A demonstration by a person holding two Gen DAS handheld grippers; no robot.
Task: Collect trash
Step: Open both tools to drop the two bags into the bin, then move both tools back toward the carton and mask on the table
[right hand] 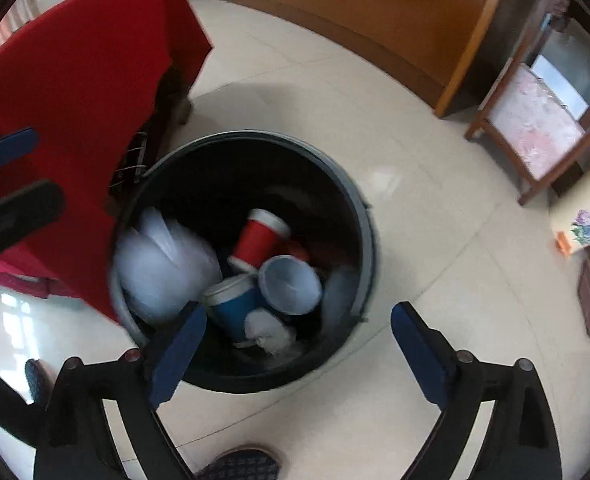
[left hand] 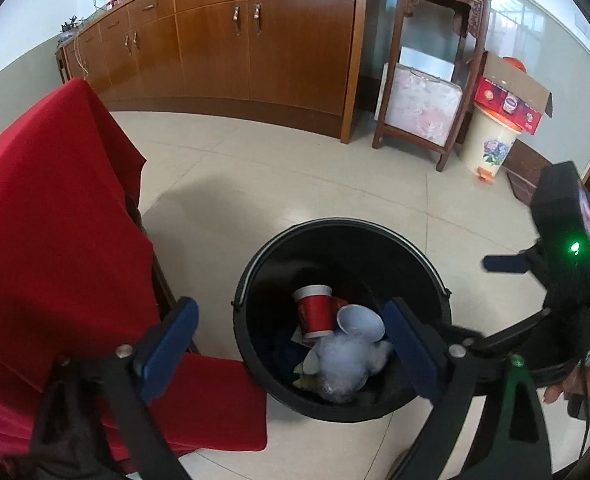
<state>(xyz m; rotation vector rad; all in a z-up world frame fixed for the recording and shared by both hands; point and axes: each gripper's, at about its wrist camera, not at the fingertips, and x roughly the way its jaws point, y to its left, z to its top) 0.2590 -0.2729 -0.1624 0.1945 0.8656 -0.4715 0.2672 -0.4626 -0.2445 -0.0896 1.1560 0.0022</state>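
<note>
A black trash bin [left hand: 251, 280] [right hand: 359, 208] stands on the tiled floor. It holds a red paper cup [left hand: 313, 312] [right hand: 257, 238], a white bowl [left hand: 361, 320] [right hand: 291, 284], a blue paper cup [right hand: 235, 308] and crumpled white plastic [left hand: 343, 364] [right hand: 163, 264]. My left gripper [left hand: 291, 344] is open and empty above the bin's near rim. My right gripper [right hand: 295, 344] is open and empty above the bin too; it also shows at the right of the left wrist view [left hand: 507, 264].
A table under a red cloth [left hand: 55, 208] [right hand: 83, 72] stands left of the bin. A wooden cabinet [left hand: 231, 40] runs along the back wall. A wooden stand [left hand: 435, 64], a floral pedal bin [left hand: 491, 140] and a red carton [left hand: 511, 104] stand at the right. A slipper [right hand: 239, 464] shows below.
</note>
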